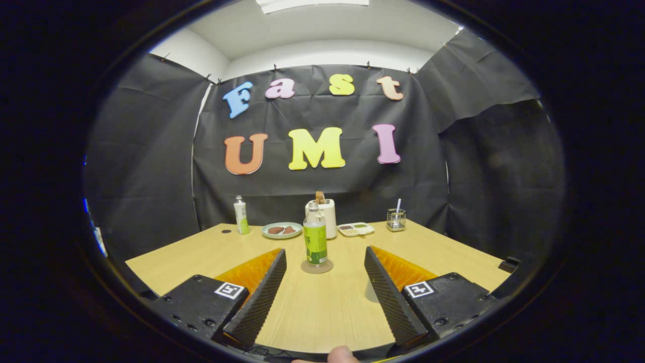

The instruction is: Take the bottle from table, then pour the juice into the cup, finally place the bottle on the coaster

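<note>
Standing on wooden table (pixel 211 262), bottle (pixel 315 234) beyond parted tongs (pixel 325 257).

One cam, fisheye, riding on the gripper (pixel 325 252), looking fwd along its two fingers, which spread wide apart w/ nothing between the jaws. View sits low, just above the counter (pixel 453 252), roughly level, facing the booth's back wall across the full counter depth. Bottle (pixel 315 234) stands on a coaster (pixel 317 266) just ahead of the jaws, near mid-line. Plate (pixel 281 230), white container (pixel 328 217), tray (pixel 356 229) sit well beyond, by the wall. Ceiling visible above.
</note>
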Demonstrator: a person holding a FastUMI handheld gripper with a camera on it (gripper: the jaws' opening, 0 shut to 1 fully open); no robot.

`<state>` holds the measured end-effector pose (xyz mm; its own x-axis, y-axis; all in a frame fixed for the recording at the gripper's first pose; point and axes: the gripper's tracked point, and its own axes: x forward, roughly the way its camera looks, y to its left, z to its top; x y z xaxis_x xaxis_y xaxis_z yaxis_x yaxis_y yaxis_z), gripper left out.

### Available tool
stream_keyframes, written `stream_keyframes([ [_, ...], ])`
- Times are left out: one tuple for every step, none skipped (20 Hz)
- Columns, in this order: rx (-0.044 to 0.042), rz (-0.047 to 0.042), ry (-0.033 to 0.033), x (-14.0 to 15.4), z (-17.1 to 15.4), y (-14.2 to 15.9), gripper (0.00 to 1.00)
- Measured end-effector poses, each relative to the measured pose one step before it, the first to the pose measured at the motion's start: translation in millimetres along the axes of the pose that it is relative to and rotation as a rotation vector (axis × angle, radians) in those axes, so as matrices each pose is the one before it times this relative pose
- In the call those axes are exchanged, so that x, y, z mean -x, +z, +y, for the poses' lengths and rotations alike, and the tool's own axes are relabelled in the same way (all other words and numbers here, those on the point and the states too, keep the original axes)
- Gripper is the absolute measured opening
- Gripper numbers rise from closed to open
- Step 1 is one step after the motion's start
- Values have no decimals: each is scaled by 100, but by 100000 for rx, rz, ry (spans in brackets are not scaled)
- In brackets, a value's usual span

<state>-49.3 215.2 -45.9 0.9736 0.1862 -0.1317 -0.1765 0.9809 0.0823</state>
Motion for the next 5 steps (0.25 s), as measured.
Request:
stream_keyframes([
  [13, -13, 185, 61, 116, 100, 100],
  [29, -135, 92, -30, 75, 102, 100],
  [29, -125, 97, -24, 183, 29, 100],
  [321, 139, -7, 81, 59, 14, 100],
  [289, -173, 212, -19, 140, 23, 100],
])
